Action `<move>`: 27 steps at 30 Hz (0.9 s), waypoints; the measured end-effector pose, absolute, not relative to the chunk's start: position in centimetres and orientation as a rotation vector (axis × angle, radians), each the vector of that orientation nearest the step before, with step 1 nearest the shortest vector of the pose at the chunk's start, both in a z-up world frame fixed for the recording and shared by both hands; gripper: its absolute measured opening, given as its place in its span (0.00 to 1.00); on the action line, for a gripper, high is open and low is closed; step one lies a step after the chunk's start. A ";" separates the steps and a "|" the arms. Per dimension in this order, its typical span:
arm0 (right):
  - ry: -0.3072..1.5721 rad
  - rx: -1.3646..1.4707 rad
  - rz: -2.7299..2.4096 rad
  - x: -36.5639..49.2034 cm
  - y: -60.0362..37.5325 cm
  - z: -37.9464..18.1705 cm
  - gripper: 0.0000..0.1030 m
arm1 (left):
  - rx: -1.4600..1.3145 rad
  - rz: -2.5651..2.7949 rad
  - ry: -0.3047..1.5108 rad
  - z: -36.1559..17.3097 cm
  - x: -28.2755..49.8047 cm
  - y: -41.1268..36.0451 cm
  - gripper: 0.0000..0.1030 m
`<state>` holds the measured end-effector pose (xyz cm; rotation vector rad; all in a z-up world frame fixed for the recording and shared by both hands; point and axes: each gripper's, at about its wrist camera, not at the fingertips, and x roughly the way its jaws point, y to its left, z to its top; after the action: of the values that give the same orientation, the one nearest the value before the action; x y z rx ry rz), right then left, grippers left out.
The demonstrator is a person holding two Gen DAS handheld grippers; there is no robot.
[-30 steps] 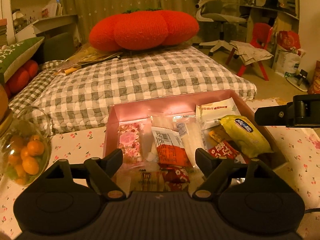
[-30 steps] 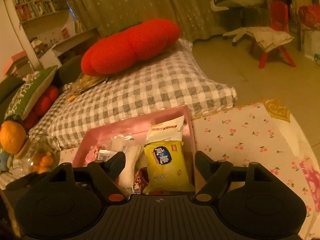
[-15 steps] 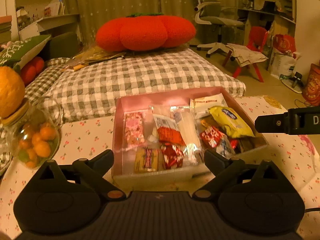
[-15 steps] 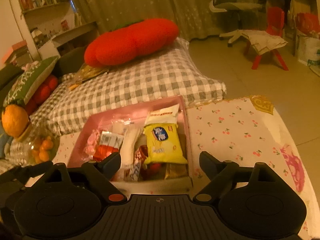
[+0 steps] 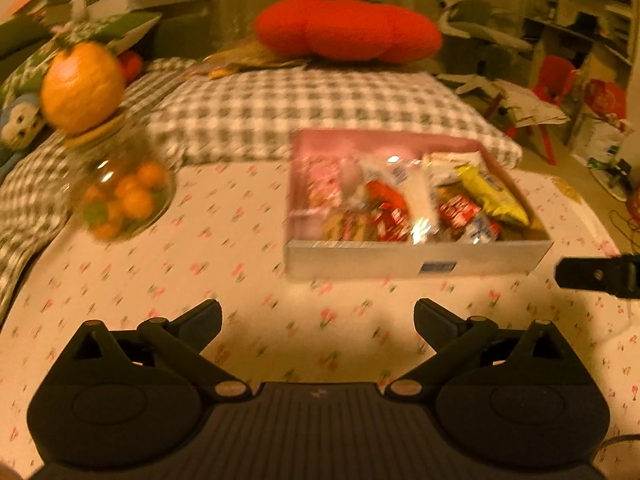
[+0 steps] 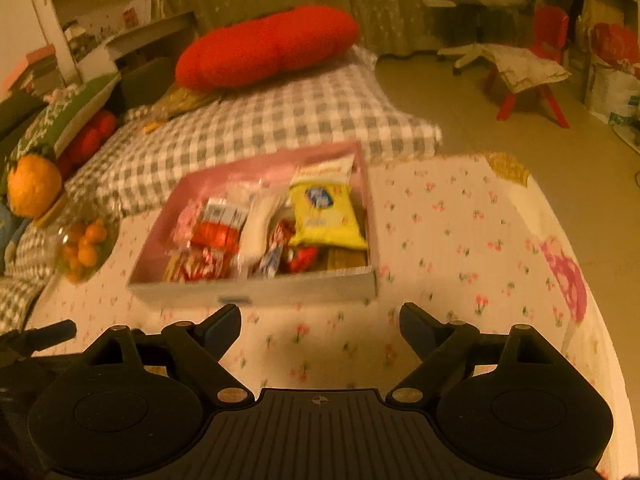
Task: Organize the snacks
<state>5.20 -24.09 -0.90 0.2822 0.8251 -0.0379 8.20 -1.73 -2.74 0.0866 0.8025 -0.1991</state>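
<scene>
Nearest, at six o'clock in each wrist view: left gripper (image 5: 318, 316) and right gripper (image 6: 320, 320), both spread wide with nothing between the jaws, only bare cherry-print tablecloth (image 5: 224, 248) beneath. Left jaws just been opening further; right ones widened, then held.

Just beyond, toward twelve to one o'clock in the left view and eleven o'clock in the right: pink snack box (image 6: 256, 290), shallow, open-topped, resting flat on the cloth. Packed inside: yellow packet (image 6: 326, 218) at the box's right, white-wrapped bar (image 6: 256, 232) in the middle, red wrappers (image 6: 212, 234) to the left, pink packet (image 5: 322, 182) at the far left.

Judged by look: all light, soft, crinkly film, likely slippery and easy to crush. Best pinched at a sealed end seam or across a narrow edge, never through the puffed middle. Box probably thin card, apt to slide under a push; better steadied at a wall.

Farther off, at nine to ten o'clock: glass jar (image 5: 120, 196) of small oranges, fragile, worth avoiding. Beyond, checked cushion (image 5: 320, 112).
</scene>
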 end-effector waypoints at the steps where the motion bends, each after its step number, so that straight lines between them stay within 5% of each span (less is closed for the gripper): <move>1: 0.833 0.269 -0.030 4.9 -23.7 -0.8 0.86 | 0.084 -0.192 0.813 -2.7 7.9 -1.4 0.99; 8: 0.827 0.133 0.017 2.4 -20.1 0.9 0.94 | 0.100 -0.172 0.873 -1.8 5.9 -0.3 0.99; 27: 0.812 0.105 -0.066 0.5 -18.0 0.7 0.94 | 0.108 -0.118 0.930 -1.6 4.1 0.6 0.99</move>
<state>0.54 -18.01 0.68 0.1049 0.8119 -0.0660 4.11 0.62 -1.64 0.1077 0.9296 -0.1176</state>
